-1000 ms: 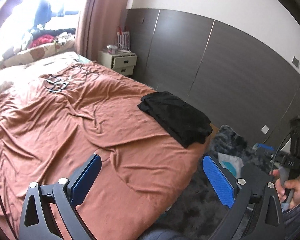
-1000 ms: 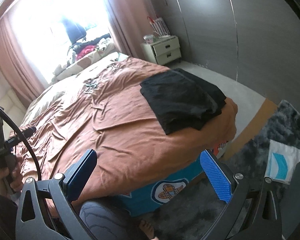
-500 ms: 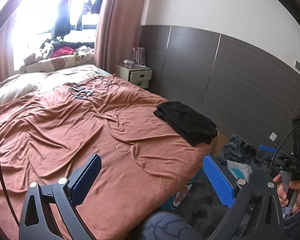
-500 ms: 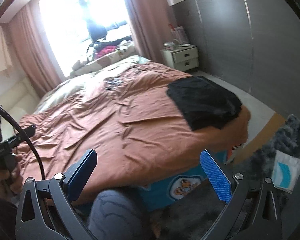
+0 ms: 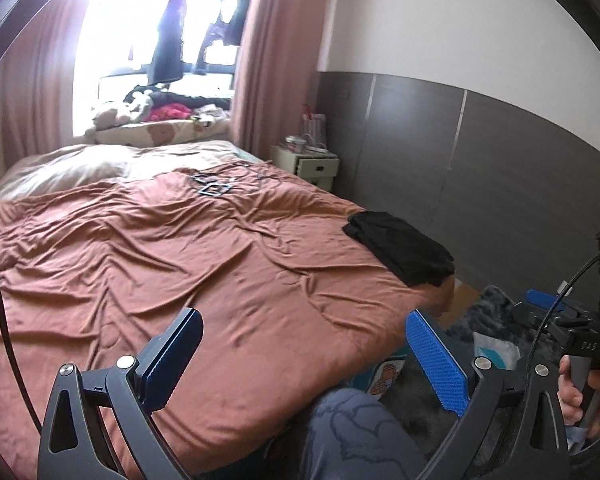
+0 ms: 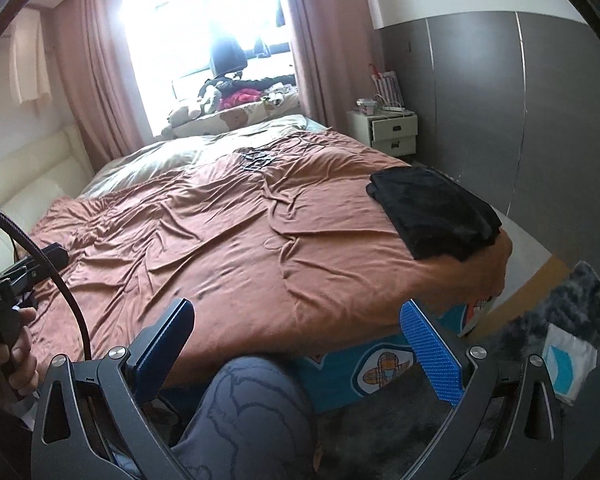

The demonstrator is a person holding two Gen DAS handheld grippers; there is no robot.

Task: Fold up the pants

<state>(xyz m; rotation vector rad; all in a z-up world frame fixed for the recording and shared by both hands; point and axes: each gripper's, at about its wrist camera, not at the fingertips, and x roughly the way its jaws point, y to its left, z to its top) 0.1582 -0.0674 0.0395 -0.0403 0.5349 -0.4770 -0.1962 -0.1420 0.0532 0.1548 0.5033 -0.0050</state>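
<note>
The pants (image 5: 400, 252) are plain black on a rust-brown bedspread (image 5: 180, 264). Each gripper's fingers (image 5: 436, 360) carry ridged blue pads. Beside the bedspread, the curtains (image 6: 324, 36) are dusty pink, the nightstand (image 6: 388, 130) cream, the wall panels (image 5: 480, 168) dark grey.

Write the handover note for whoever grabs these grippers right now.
Left gripper: jaws open, empty, held back from the bed.
Right gripper: jaws open, empty, also clear of the bed.
Pants: black, lying in a folded stack at the bed's right corner nearest the wall, touched by neither gripper.
Done: the fold looks finished.
Left: probably nothing; check the stack is neat, since its lower edge looks slightly uneven.
</note>
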